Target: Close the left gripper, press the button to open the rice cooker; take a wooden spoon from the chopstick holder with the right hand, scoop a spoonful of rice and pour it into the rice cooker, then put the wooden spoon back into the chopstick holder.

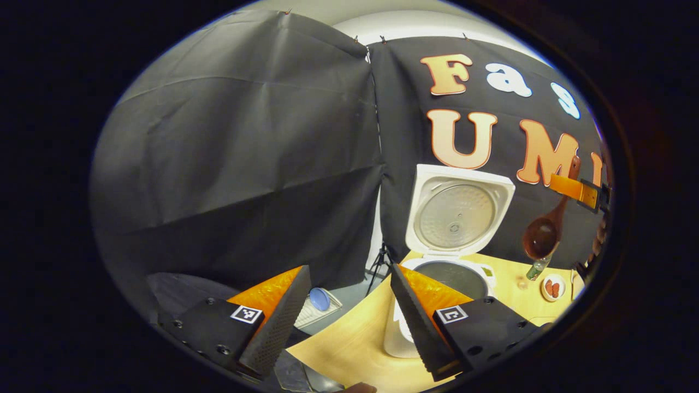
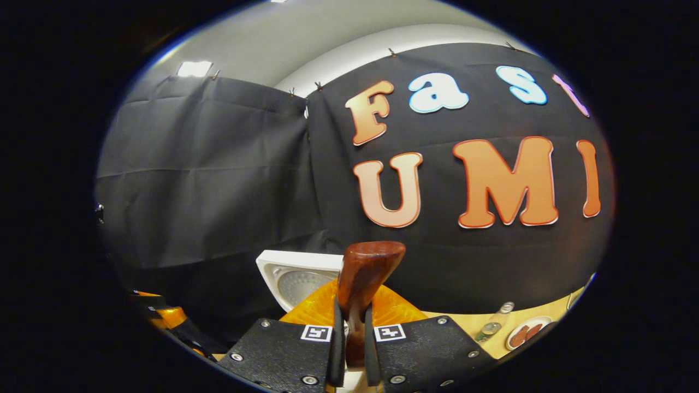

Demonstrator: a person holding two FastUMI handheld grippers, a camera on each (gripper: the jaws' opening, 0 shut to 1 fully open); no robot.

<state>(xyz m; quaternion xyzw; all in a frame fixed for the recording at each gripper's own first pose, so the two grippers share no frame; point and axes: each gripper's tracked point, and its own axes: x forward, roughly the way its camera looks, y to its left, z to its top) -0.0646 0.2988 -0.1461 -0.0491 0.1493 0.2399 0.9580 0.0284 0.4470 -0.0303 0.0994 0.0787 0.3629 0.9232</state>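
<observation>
- Left gripper (image 1: pixel 349 305): released, jaws spread wide, nothing between them; hovers above the near edge of the wooden table (image 1: pixel 349 344).
- Rice cooker (image 1: pixel 437 284) on the table, just beyond the left gripper's right-hand finger; lid (image 1: pixel 456 210) up and standing upright, inner pot (image 1: pixel 456 275) exposed, dark inside.
- Wooden spoon (image 1: pixel 543 232) up in the air to the right of the lid, bowl hanging down, handle slanting up into the right gripper (image 1: pixel 587 194) at the edge of the left gripper view.
- Right gripper (image 2: pixel 352 349): clenched on the spoon handle, a finger pressed on either side of it; wide end of the handle (image 2: pixel 368 267) sticks up above the fingertips.
- Rice cooker lid (image 2: pixel 292 278) partly visible behind and left of the clamped handle in the right gripper view.
- Small plate (image 1: pixel 553 287) with reddish pieces and a small bottle (image 1: pixel 537 268) on the far right of the table; contents of the spoon bowl cannot be told.
- Below the table's left edge, a white rack (image 1: pixel 319 311) with a blue dish (image 1: pixel 319 299) on it.
</observation>
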